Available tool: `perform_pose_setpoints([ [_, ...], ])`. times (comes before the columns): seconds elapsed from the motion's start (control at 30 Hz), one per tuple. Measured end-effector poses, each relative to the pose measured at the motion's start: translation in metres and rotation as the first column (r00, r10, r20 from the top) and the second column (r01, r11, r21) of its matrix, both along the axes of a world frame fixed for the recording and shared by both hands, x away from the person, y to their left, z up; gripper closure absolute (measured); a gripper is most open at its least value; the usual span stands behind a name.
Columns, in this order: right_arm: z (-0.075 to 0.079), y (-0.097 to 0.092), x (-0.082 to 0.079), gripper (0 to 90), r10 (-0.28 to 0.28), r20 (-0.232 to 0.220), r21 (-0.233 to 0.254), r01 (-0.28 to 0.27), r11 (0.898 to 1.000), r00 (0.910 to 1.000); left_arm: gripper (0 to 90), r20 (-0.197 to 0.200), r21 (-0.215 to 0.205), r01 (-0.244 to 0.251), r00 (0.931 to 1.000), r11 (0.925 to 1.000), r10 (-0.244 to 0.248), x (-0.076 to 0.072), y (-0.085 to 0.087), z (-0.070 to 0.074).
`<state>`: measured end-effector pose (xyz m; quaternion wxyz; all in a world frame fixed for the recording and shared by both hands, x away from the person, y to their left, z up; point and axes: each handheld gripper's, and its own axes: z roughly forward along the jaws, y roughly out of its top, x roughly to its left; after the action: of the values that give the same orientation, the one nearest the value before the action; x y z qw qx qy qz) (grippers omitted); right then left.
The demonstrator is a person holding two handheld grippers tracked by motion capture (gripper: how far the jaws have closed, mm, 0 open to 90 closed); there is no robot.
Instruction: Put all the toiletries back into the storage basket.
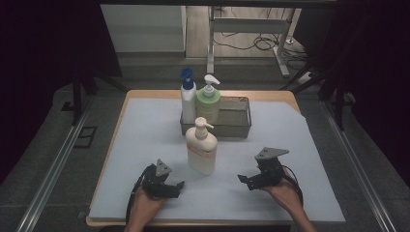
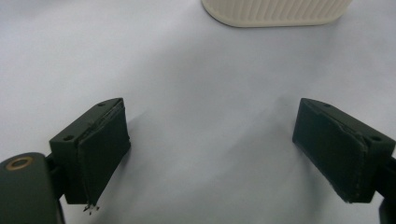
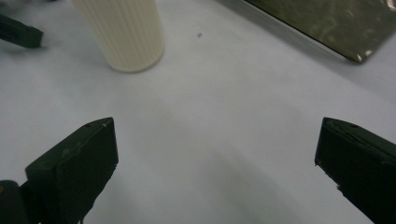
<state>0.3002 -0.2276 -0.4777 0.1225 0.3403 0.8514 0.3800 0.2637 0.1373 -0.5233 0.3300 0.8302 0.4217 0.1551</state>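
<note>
The cream pump bottle (image 1: 201, 148) stands upright mid-table on the white sheet (image 1: 130, 145), its nozzle pointing right, just in front of the metal basket (image 1: 239, 126) holding two more bottles. The left gripper (image 1: 170, 187) and right gripper (image 1: 249, 181) sit either side of it, jaws spread wide and empty.

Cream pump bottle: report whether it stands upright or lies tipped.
Upright. The cream pump bottle stands on its base on the white sheet, pump on top, outside the metal basket.

My desk (image 1: 121, 159) carries a white sheet. A cream pump bottle (image 1: 200, 147) stands before a metal tray (image 1: 237, 121), which holds a blue-capped bottle (image 1: 187, 96) and a green pump bottle (image 1: 208, 101) at its left end.
</note>
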Motion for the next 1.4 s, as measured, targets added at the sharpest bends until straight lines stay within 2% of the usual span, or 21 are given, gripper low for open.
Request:
perform_pose_setpoints([
  [0.27, 0.014, 0.024, 0.003, 1.3, 0.039, 0.016, 0.020, -0.040, 0.999, 0.9991, 10.5, 0.001, -0.004, -0.004, 1.0000, 1.0000, 0.004, 0.000, 0.000, 0.000],
  [0.53, 0.022, 0.045, 0.008, 3.8, 0.072, 0.009, 0.045, -0.073, 0.996, 0.9973, 10.5, 0.003, -0.005, -0.003, 1.0000, 1.0000, 0.003, 0.000, 0.000, 0.000],
  [0.83, 0.034, 0.067, 0.010, 6.1, 0.090, 0.037, 0.048, -0.091, 0.995, 0.9953, 10.5, 0.003, -0.002, -0.002, 1.0000, 1.0000, 0.002, 0.000, 0.000, 0.000],
  [1.2, 0.046, 0.090, 0.016, 10.3, 0.097, 0.048, 0.043, -0.099, 0.994, 0.9941, 10.5, 0.003, -0.003, -0.002, 1.0000, 1.0000, 0.002, 0.000, 0.000, 0.000],
  [1.4, 0.050, 0.104, 0.020, 13.1, 0.100, 0.055, 0.025, -0.102, 0.995, 0.9934, 10.6, 0.002, -0.003, -0.002, 1.0000, 1.0000, 0.002, 0.000, 0.000, 0.000],
])
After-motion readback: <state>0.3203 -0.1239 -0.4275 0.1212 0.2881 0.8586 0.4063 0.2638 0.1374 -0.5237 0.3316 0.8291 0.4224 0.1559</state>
